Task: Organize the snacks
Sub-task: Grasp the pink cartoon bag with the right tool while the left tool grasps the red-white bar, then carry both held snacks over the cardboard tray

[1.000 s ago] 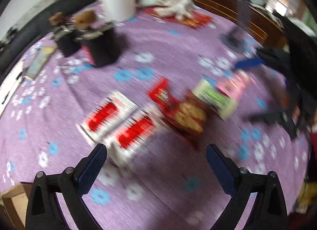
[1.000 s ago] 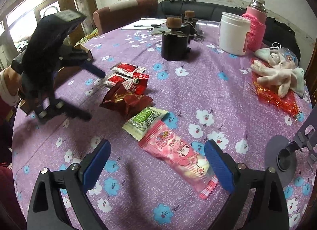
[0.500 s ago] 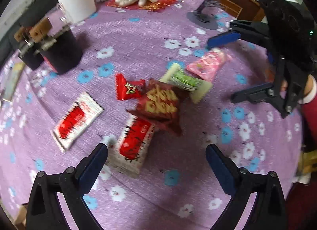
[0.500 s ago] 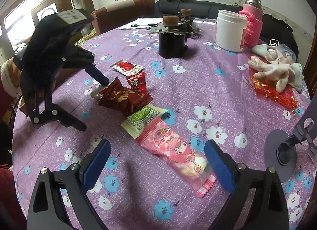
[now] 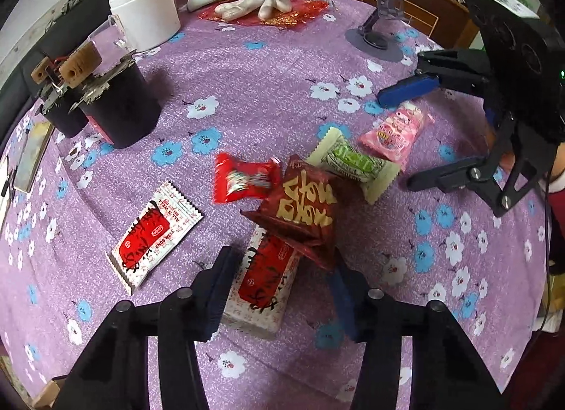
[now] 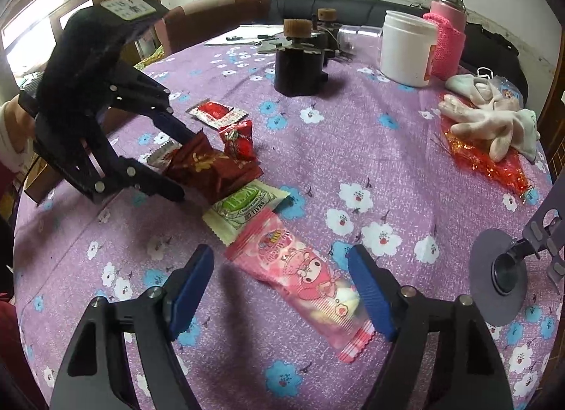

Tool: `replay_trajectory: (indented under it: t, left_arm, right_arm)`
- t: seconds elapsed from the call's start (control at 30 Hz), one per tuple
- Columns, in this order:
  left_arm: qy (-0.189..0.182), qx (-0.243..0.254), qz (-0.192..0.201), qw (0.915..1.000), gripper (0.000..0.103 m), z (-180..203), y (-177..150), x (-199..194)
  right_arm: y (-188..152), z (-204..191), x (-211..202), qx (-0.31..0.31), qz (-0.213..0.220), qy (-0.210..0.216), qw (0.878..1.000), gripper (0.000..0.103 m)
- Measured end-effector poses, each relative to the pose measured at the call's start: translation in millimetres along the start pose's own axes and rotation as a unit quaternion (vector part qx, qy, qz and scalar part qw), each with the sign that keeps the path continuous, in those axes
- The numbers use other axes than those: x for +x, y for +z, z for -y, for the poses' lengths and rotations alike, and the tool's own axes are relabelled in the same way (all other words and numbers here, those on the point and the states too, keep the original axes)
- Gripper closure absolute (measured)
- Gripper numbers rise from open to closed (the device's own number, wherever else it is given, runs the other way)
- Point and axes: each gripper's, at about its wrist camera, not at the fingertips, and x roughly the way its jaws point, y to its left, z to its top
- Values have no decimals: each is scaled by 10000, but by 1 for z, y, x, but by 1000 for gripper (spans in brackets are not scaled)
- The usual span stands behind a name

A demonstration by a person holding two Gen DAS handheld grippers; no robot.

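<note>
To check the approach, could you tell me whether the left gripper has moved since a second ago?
Yes. In the right wrist view the left gripper has moved right, toward the green packet; its jaws have just been closing around the dark-red bag.

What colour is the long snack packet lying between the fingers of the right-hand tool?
Pink, with cartoon characters printed on the long snack packet; clearest in the right wrist view.

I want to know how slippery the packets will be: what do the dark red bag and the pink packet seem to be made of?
The dark red bag looks like glossy plastic or foil film: it creases sharply and catches light. The pink packet looks like smooth printed plastic film, shiny, with a crimped zigzag end seal. Both probably slide easily between pads.
</note>
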Motion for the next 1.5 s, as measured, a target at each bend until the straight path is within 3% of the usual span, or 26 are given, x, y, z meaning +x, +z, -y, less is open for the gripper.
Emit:
replay_trajectory:
  t: [0.2,0.33,0.43,0.57,0.73,0.8,0.83,1.2,1.5]
  left_arm:
    - [59,-43,-8,10000,49,3,-7,-3]
    - [50,-69,-45,10000,64,9,-7,-5]
    - [108,-173,-28,9998,68,13,-8,-5]
    - [183,-364,51,9992,69,16,-14,-7]
    - [305,-676,157,9971,69,19,-25,-11]
    - [330,-812,213,9959,69,21,-32,-14]
    - [344,-874,253,9953,70,22,-35,-15]
    - [361,-1463,633,9866,71,27,-66,-35]
    - [557,-1913,1038,9744,71,39,-99,-61]
  right_arm:
    - [-4,-3,3,-83,-99,-93,9999,25]
    - [-6,-4,2,-105,-119,-146,9998,26]
    - [-8,-4,1,-95,-116,-215,9997,31]
    - [-11,1,-3,23,-71,-361,9993,46]
    - [-14,1,-7,144,-14,-471,9988,58]
    - [-14,-1,-7,158,5,-528,9985,75]
    - [-14,-2,-8,191,20,-553,9983,79]
    - [-26,-19,-24,721,269,-678,9947,80]
    - [-39,-37,-48,1305,696,-223,9888,80]
